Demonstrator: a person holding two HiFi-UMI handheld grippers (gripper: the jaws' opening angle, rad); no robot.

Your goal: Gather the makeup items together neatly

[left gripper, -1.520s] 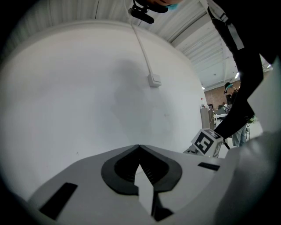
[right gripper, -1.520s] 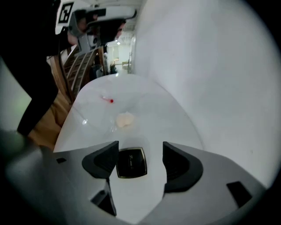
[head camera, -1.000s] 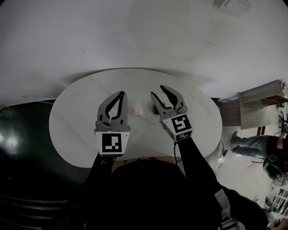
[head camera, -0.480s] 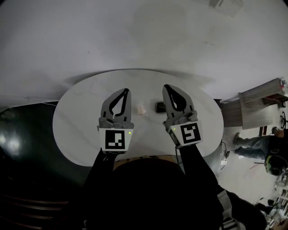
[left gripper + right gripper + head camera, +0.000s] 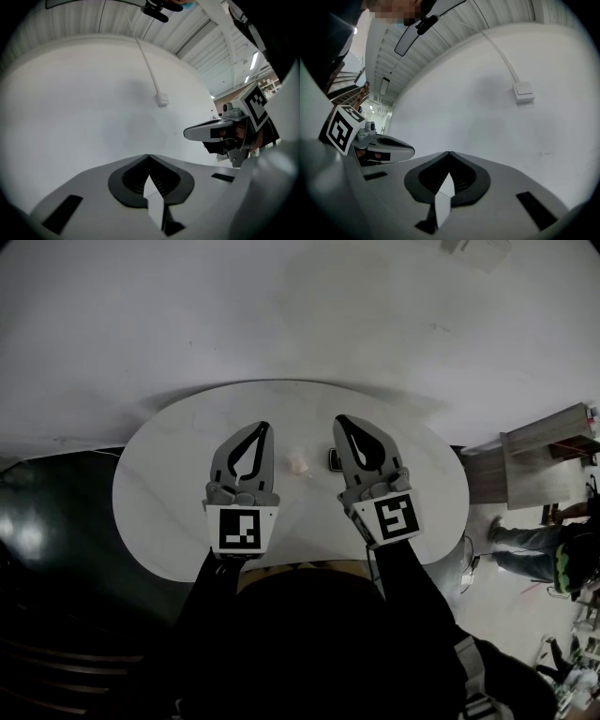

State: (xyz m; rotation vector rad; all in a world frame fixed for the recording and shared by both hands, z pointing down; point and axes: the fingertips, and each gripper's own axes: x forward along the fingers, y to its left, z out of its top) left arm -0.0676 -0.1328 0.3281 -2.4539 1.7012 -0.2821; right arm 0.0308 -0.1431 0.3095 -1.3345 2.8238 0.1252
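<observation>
Just closed the right gripper point(image 5: 339, 418) on nothing: tips pressed together, no item between them, aimed past the counter point(image 5: 169, 484) at a bare wall point(image 5: 487, 84) in its own view. Same for the left gripper point(image 5: 263, 425): sealed tip to tip, empty.

Left lying near the middle of the counter: a dark compact point(image 5: 333, 459), partly hidden behind the right gripper in the head view, and a small pink item point(image 5: 299, 463) near it on the left, apart rather than touching.

Probably means a release finished and a pause, with both items already close; might still call for a nudge to bring them side by side.

Against a second ago: spread wide then at the right gripper, with the compact by its jaws; shut now. No change at the left gripper. No clear shift in the gap between the two items.
</observation>
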